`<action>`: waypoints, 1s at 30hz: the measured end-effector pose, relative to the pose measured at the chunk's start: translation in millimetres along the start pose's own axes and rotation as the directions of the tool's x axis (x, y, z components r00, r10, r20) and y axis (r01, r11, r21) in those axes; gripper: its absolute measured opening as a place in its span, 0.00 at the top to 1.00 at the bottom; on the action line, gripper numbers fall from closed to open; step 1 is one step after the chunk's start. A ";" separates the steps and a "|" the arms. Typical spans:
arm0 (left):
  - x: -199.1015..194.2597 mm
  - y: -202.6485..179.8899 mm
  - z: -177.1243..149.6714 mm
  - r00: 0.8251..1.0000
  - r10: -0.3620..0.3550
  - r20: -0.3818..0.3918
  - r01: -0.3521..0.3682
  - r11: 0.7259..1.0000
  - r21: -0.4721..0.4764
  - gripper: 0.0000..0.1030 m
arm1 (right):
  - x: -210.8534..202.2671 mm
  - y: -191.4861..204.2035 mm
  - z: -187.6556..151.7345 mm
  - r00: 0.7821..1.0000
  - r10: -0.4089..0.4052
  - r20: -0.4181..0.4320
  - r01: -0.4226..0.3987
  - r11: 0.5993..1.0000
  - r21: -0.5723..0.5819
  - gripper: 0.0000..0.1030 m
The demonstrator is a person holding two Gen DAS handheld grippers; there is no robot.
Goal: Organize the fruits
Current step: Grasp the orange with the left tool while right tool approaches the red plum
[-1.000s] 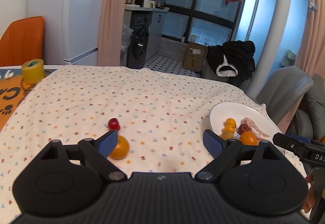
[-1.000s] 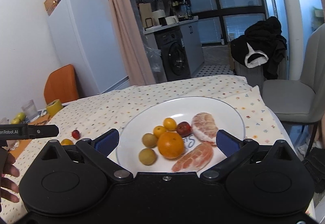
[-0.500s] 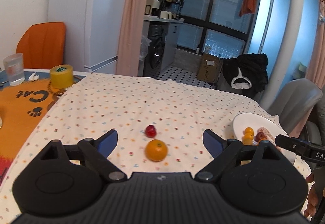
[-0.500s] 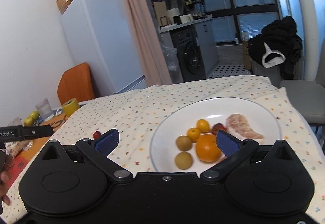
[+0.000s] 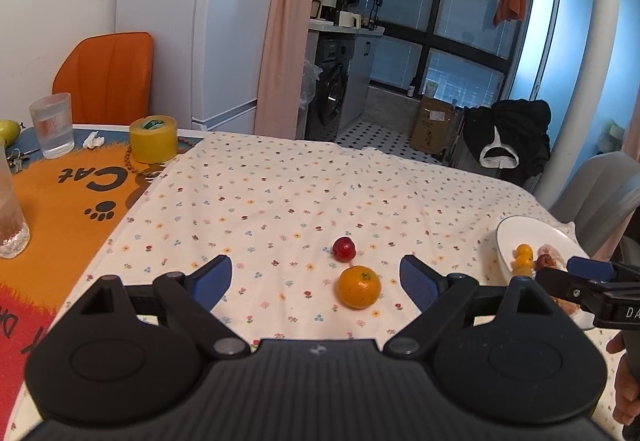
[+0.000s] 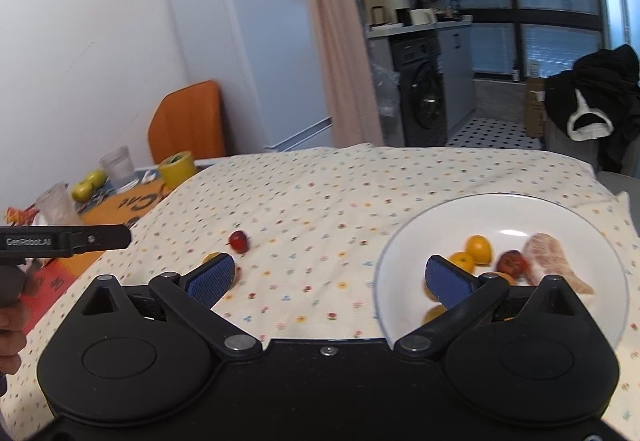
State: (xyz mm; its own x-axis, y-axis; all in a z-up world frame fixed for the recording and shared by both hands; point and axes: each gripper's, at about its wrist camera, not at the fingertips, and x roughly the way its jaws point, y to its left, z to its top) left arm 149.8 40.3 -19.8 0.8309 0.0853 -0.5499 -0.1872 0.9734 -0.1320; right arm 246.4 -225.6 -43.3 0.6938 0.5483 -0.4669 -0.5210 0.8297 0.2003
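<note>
Left wrist view takes in the floral tablecloth (image 5: 280, 193) first, spread over most of the table, and I use the white plate (image 5: 505, 241) at its right edge as my marker. Over the last second this camera has swung left, away from the plate: the plate has slid from the middle right out to the frame's edge, while the orange (image 5: 358, 287) and the small red fruit (image 5: 344, 248) have come from beside the left finger to sit between both. To me that says the orange is the next pick. The left gripper (image 5: 316, 279) is spread wide and holds nothing; the orange lies well left of the plate, the red fruit just beyond it, the two close but apart.

The right gripper (image 6: 332, 275) has also turned leftward, is likewise wide open and empty, and hangs over the plate's left rim (image 6: 384, 261). On the plate sit peeled citrus segments (image 6: 548, 259), small oranges (image 6: 478, 248) and a dark red fruit (image 6: 512, 262). Two strays remain on the cloth.
</note>
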 end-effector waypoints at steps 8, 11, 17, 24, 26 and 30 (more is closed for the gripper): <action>16.6 -1.4 -4.2 0.999 0.008 -0.048 -0.008 1.000 0.008 0.13 | 13.6 7.7 5.5 0.997 0.061 -0.039 -0.062 0.998 -0.022 0.00; 24.7 -3.3 -5.9 0.998 -0.009 -0.062 0.009 1.000 0.005 0.13 | 19.5 10.0 7.1 0.996 0.073 -0.053 -0.075 0.997 -0.030 0.00; 42.6 -9.4 -8.5 0.995 -0.039 -0.088 0.039 0.999 -0.006 0.15 | 32.7 8.6 9.5 0.994 0.080 -0.072 -0.082 0.996 -0.020 0.00; 61.9 -15.3 -11.1 0.992 -0.055 -0.111 0.055 0.998 -0.009 0.29 | 47.8 6.0 9.3 0.992 0.077 -0.096 -0.079 0.997 -0.018 0.00; 66.7 -15.9 -11.5 0.991 -0.063 -0.120 0.062 0.998 -0.014 0.35 | 51.8 6.2 9.1 0.992 0.076 -0.102 -0.078 0.997 -0.021 0.01; 74.2 -20.2 -13.3 0.989 -0.077 -0.130 0.077 0.997 -0.004 0.40 | 56.7 6.8 9.6 0.991 0.084 -0.104 -0.087 0.996 -0.024 0.02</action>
State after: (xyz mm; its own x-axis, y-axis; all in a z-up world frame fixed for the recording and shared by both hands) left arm 208.2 24.1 -68.8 0.7678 -0.0180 -0.6405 -0.1251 0.9762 -0.1774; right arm 287.0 -187.8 -60.2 0.5916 0.6025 -0.5357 -0.5912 0.7760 0.2200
